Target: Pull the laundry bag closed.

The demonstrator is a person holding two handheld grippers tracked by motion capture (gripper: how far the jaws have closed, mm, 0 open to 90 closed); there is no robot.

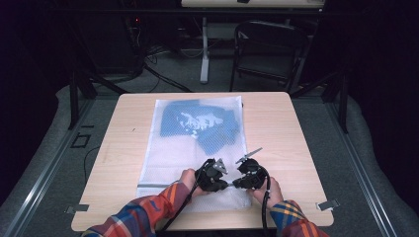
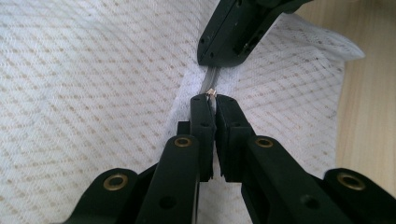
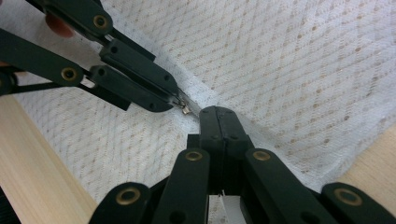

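Note:
A white mesh laundry bag (image 1: 190, 163) lies flat on the wooden table (image 1: 276, 128) with a blue garment (image 1: 197, 123) inside its far half. Both grippers meet tip to tip at the bag's near edge. My left gripper (image 1: 226, 186) (image 2: 211, 100) is shut on the small metal zipper pull (image 2: 211, 92) (image 3: 186, 110), with the grey zipper line (image 2: 209, 77) running on beyond it. My right gripper (image 1: 236, 186) (image 3: 218, 112) is shut on the bag's fabric along the zipper seam, just past the pull. The mesh bag (image 2: 93, 70) (image 3: 303, 60) spreads out behind both jaw pairs.
The table's near edge (image 1: 207, 224) lies just behind the hands, and bare wood (image 2: 369, 116) shows beside the bag's corner. A black chair (image 1: 269, 49) and a table leg (image 1: 204, 54) stand on the floor beyond the far edge.

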